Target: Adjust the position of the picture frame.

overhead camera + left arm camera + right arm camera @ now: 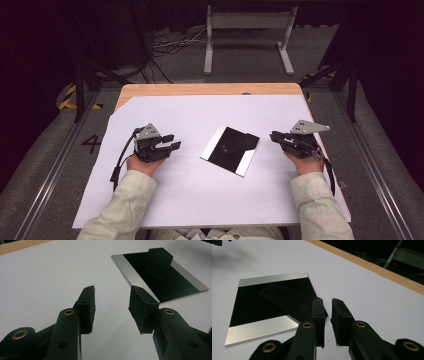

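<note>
The person rests both forearms on the white sheet [200, 190] that covers the wooden table [200, 89], a gripper in each hand and nothing held, so this looks like the approach, before any contact. The left gripper [169, 142] sits with its jaws well apart around bare paper; the right gripper [276, 136] has its jaws drawn nearly together, a thin gap between them, gripping nothing. Between the two, near the sheet's middle and apart from both, lies the flat square plate with a glossy black centre and two brushed silver edge bands [230, 150], turned at an angle to the table. On it sits a small matte black block [158, 262] with tiny holes — its exact form is hard to make out. The next move, I'd judge, is a reach inward; the plate is thin and flush, so an edge needs catching.
</note>
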`<state>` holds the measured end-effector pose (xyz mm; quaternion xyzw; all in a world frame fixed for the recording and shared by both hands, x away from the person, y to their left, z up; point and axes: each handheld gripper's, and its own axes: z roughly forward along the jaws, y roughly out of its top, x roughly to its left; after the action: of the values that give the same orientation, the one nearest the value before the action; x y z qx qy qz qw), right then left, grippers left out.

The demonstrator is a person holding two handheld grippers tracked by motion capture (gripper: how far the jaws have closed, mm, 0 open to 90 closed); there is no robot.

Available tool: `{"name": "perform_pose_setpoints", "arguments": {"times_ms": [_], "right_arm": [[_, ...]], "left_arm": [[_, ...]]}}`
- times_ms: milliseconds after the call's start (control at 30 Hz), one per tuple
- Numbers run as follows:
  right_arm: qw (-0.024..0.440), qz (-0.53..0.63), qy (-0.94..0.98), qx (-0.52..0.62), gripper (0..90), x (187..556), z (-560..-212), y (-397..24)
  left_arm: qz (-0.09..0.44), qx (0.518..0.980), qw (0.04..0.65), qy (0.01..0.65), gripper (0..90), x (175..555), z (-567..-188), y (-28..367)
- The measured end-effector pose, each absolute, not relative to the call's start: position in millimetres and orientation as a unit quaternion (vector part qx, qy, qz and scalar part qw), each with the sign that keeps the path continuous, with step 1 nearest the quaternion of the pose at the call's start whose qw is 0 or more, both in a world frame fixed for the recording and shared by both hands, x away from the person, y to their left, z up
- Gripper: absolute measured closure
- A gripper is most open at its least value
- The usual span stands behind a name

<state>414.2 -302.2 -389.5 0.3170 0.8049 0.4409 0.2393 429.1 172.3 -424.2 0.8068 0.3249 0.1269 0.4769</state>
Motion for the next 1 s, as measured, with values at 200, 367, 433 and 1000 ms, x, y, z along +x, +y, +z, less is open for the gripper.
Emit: {"name": "perform_pose_setpoints", "arguments": {"times_ms": [200,367,433,1000], "right_arm": [[0.237,0.42,0.816,0.319,79.9,421.6,-385.2,-299.3],[0.23,0.398,0.83,0.317,80.3,433.0,-384.1,-291.0],[0.222,0.389,0.835,0.32,80.5,440.4,-385.4,-285.8],[0.159,0.364,0.842,0.365,89.3,488.9,-400.5,-258.0]], "left_arm": [[0.122,0.809,0.472,0.328,56.0,431.4,-426.3,171.8],[0.118,0.813,0.468,0.327,56.1,431.3,-427.2,171.5],[0.118,0.815,0.464,0.325,56.3,431.5,-427.6,170.7],[0.106,0.816,0.458,0.337,56.0,434.1,-429.4,171.2]]}}
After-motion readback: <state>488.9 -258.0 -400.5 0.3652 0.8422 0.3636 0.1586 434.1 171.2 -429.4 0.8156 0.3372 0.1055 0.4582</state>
